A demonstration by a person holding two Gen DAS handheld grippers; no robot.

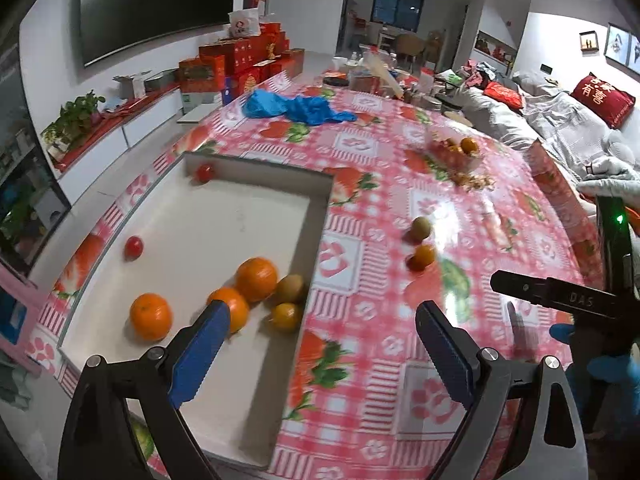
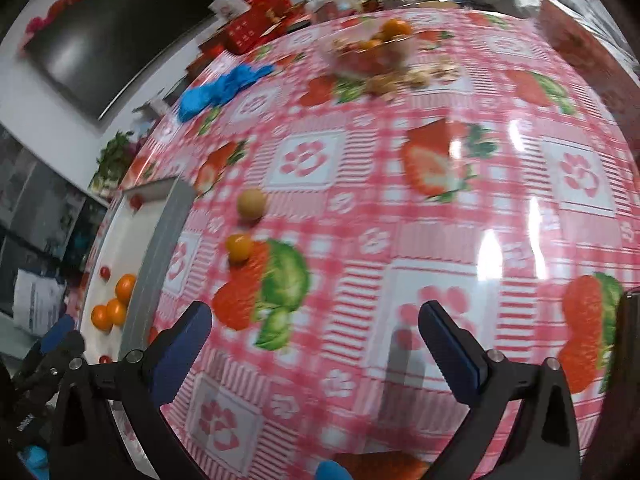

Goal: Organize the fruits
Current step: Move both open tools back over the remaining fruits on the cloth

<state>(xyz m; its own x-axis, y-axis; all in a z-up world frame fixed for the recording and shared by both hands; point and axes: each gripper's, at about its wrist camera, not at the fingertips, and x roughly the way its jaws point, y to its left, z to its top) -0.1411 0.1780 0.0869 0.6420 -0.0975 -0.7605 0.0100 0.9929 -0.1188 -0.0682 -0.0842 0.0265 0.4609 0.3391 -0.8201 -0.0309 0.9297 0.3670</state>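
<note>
The left gripper (image 1: 322, 320) stood wide apart with nothing between its blue pads, poised over the right wall of the white tray (image 1: 208, 216). Inside the tray, near that wall, lay three oranges (image 1: 256, 283), a brownish kiwi (image 1: 291, 288) and a small yellow-orange fruit (image 1: 286, 316); two small red tomatoes (image 1: 133, 246) sat toward the tray's left and far sides. The right gripper (image 2: 316, 326) was likewise spread wide and empty, over the bare pink strawberry-print tablecloth (image 2: 440, 220) to the right of the tray. Between the tray and that gripper, two loose fruits rested on the cloth: a tan round one (image 2: 251, 204) and a small orange one (image 2: 239, 247). Well beyond the tray, a clear bowl (image 2: 370, 54) held more fruit, with blue gloves (image 2: 218, 88) lying farther back.
</note>
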